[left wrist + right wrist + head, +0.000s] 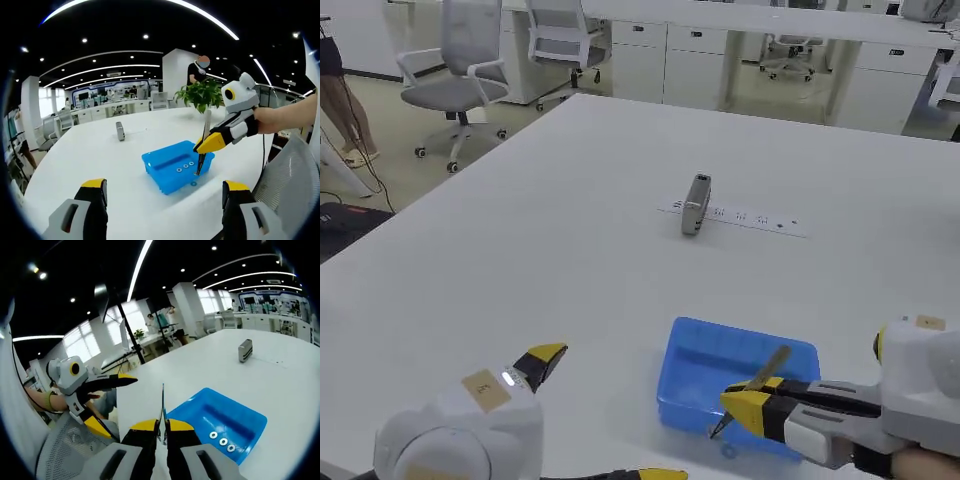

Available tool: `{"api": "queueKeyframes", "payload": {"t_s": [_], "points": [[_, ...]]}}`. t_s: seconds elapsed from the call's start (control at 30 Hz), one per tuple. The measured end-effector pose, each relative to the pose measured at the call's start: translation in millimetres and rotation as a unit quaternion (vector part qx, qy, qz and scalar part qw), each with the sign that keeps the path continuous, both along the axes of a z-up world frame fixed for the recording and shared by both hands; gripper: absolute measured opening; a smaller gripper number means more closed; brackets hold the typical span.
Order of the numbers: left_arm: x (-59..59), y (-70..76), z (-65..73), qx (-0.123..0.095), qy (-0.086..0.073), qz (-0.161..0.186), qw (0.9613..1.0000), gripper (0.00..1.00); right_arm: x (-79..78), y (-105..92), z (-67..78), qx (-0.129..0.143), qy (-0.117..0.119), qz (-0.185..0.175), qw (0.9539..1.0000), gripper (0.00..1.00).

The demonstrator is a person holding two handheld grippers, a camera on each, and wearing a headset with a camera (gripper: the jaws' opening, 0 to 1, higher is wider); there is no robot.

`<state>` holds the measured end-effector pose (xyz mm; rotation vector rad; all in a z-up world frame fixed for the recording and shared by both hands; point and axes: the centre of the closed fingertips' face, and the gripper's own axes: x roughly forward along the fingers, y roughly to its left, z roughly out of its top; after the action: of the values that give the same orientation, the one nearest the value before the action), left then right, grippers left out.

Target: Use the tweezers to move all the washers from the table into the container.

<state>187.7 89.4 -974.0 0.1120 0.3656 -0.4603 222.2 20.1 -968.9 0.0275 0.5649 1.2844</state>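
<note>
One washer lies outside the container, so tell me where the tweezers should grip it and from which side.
Pinch the washer across its ring, one tweezers tip in the hole, one outside. It lies flat on the table close by the container wall, so probably come steeply from above, on the side away from that wall.

Straight ahead of you a small grey metal box (pixel 696 204) sits at the left end of a flat white socket strip (pixel 750 217). Off to your left a grey office chair (pixel 460 70) stands on the floor, a second chair (pixel 560 40) beyond it, with white cabinets (pixel 650 60) alongside. In the left gripper view, a leafy plant (pixel 200 95) stands before a person (pixel 199 70).
</note>
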Motion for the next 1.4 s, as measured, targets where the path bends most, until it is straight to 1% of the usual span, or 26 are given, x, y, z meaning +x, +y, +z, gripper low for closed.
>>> {"api": "queueKeyframes", "payload": {"t_s": [0.3,0.47,0.63,0.8,0.93,1.4], "points": [[0.0,0.7,0.4,-0.002,-0.001,0.001,1.0,0.98,13.1,4.8,7.8,0.002,-0.012,-0.004,0.9999,0.03],[0.4,1.8,1.2,-0.005,-0.002,0.004,1.0,0.98,21.4,7.0,6.8,0.0,-0.013,-0.007,0.9999,0.03],[0.4,2.3,0.9,-0.003,-0.002,0.005,1.0,0.98,28.8,9.9,3.0,-0.003,-0.011,-0.009,0.9999,0.03],[0.5,2.5,1.4,-0.005,-0.002,0.007,1.0,0.97,38.2,12.3,-4.0,-0.006,-0.004,-0.018,0.9998,0.03],[0.7,3.1,1.0,-0.005,-0.002,0.008,1.0,0.97,42.2,15.3,-8.0,-0.008,0.002,-0.02,0.9998,0.03],[0.7,3.7,1.3,-0.006,-0.002,0.009,0.9999,0.97,61.6,16.0,-36.3,-0.043,0.013,-0.029,0.9986,0.03]]}}
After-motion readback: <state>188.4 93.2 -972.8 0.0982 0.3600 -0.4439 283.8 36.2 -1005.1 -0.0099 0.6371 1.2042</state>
